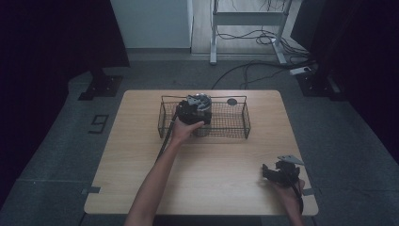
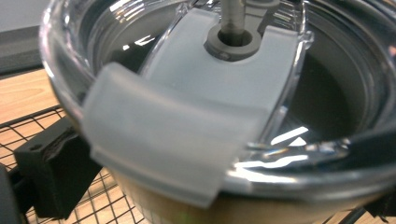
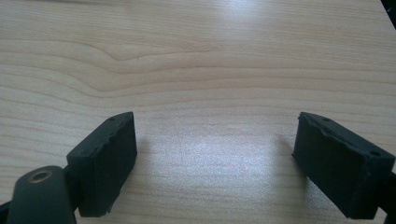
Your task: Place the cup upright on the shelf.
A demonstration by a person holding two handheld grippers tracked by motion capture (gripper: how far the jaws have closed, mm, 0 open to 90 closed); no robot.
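Tumbler (image 1: pixel 203 123) with clear lid (image 2: pixel 196 116) stood inside wire basket (image 1: pixel 235 129) at the table's (image 1: pixel 141 165) far side. My left gripper (image 1: pixel 190 113) straddled it, jaws wide, grip unclear. My right gripper (image 1: pixel 281 172) sat near the front edge, jaws wide apart, holding nothing.

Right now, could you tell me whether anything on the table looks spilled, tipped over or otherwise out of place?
Nothing stands out. The lidded cup stands upright inside the wire basket on the table, with the left gripper at it. The cup's clear lid looks intact, and no spill shows. The right gripper rests open near the table's corner.
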